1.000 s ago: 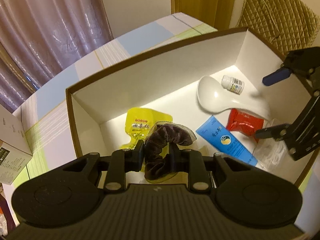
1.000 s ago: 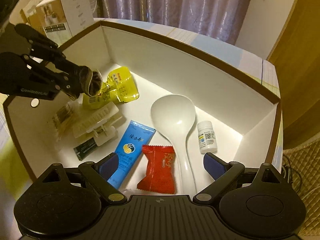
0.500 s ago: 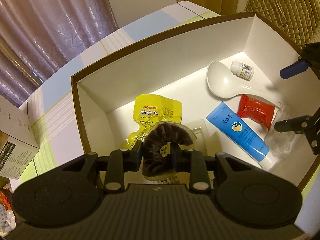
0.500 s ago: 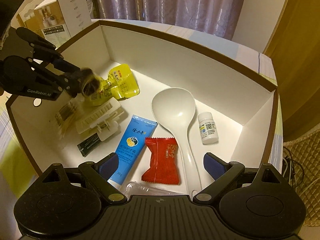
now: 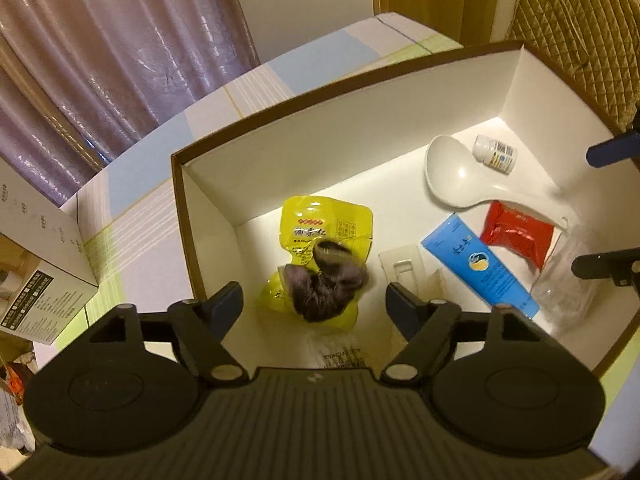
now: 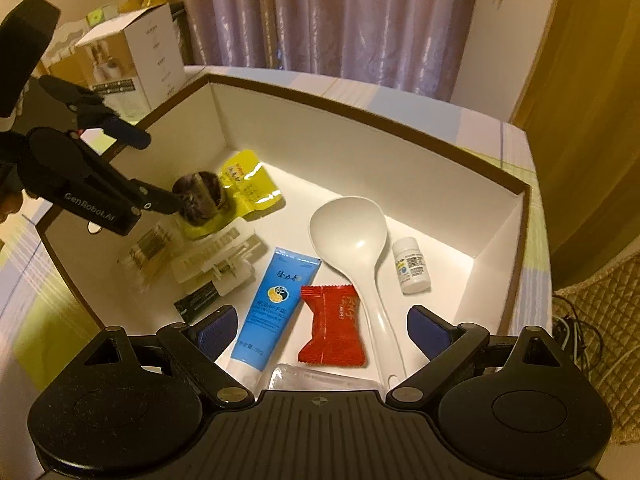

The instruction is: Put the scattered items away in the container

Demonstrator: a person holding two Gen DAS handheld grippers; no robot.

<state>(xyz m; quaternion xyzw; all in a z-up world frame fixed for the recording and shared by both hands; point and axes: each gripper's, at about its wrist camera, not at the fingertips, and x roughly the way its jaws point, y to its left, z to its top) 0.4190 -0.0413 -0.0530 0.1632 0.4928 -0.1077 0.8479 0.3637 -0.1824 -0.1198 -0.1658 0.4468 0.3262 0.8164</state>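
**Hair tie let go over the box**

Our left fingers (image 5: 314, 306) stand wide apart with nothing pressed between them; they have just been opening. The brown hair tie (image 5: 326, 282) sits below and between them, free of both pads, on the yellow snack pouch (image 5: 324, 226) in the near corner of the box (image 5: 280, 128). It looks blurred, so we cannot tell whether it has settled. Our right fingers (image 6: 322, 330) are also spread and empty, over the blue tube (image 6: 276, 296), the red packet (image 6: 334, 326) and the white spoon (image 6: 352, 236); the small white bottle (image 6: 412, 266) lies just beside the spoon.

We judge this the release step. Next, we need to lift both hands clear of the box walls and check the surface (image 5: 132, 216) for anything left outside; none shows here.

A second ago, the left fingers were clamped on the hair tie, held above the pouch. Now it is out of the grip and lower. The right hand's view has drawn back slightly.
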